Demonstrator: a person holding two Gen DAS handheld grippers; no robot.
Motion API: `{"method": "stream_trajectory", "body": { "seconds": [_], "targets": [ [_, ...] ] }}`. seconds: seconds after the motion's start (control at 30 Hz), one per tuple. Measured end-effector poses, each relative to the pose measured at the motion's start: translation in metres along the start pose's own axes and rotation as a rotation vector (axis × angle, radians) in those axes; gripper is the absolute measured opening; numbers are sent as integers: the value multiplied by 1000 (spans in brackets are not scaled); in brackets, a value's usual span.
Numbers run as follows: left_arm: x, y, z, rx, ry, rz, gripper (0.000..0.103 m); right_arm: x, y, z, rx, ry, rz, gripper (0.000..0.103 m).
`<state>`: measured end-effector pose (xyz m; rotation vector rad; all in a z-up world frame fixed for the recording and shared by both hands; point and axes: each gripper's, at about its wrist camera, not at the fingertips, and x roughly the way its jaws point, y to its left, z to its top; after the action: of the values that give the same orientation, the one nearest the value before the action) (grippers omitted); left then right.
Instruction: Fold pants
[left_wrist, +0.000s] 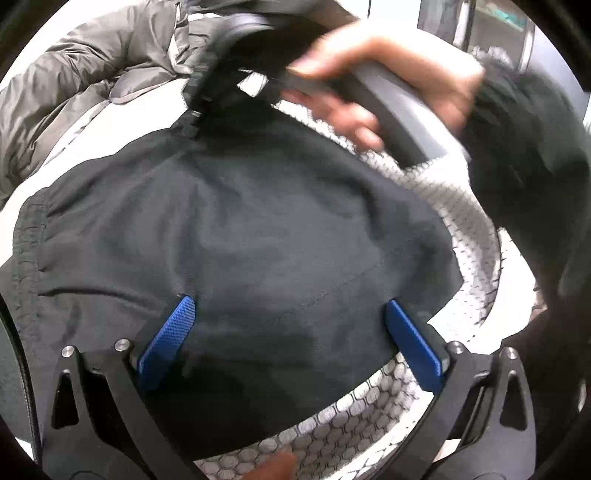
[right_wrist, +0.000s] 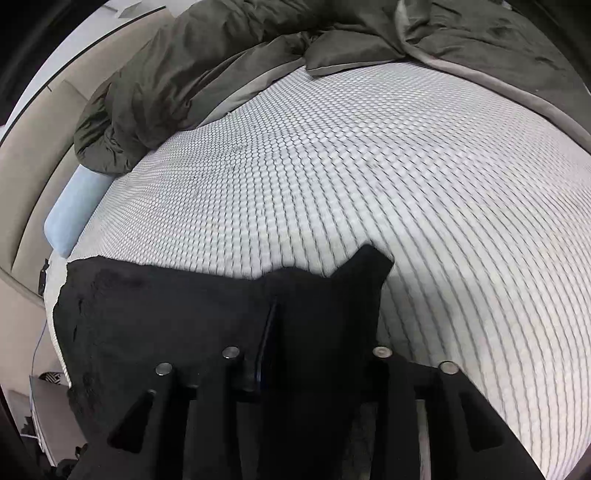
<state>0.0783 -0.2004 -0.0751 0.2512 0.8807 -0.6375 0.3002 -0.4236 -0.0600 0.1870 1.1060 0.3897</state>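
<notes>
While the black pants (left_wrist: 236, 236) lie spread on the honeycomb-quilted mattress (right_wrist: 332, 166) of a bed, part of the cloth is lifted at the far side. Judged from its drape and creases, the fabric is light, soft and limp; it will sag and wants holding at a hem, seam or the elastic waistband (left_wrist: 27, 251), at left in the left wrist view. The left gripper (left_wrist: 291, 332) stands open above the cloth, blue pads (left_wrist: 170, 339) well apart, pressing nothing. The right gripper (right_wrist: 295, 350), carried in a hand (left_wrist: 388, 77), has a fold of the pants bunched between its fingers; it appears to be clamped on it. An olive duvet (right_wrist: 221, 66) lies heaped beyond.
</notes>
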Motion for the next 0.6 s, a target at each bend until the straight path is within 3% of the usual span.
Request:
{"method": "stream_trajectory", "body": {
  "seconds": [0.1,0.17,0.2,0.33,0.37,0.4,0.47,0.6],
  "targets": [
    [-29,32,3,-72,-74,-31,102,-32,-7,-44,18,-28,21,47],
    [-47,59,3,-130,-120,9,102,-47,-13,-86,64,-31,81,48],
    [-53,73,2,-160,-132,43,102,-48,-12,-102,83,-10,109,48],
    [-67,141,-9,-317,-148,287,102,-66,-3,-150,103,-67,183,47],
    [-68,153,-13,-352,-143,304,102,-67,-2,-153,106,-86,180,42],
    [-65,166,-18,-385,-124,294,102,-64,-1,-153,112,-97,169,28],
    [-51,184,-25,-426,-53,263,102,-60,-4,-149,133,-106,189,14],
    [-33,194,-21,-470,-42,171,101,-73,-11,-125,132,-182,179,10]
  ]
}}
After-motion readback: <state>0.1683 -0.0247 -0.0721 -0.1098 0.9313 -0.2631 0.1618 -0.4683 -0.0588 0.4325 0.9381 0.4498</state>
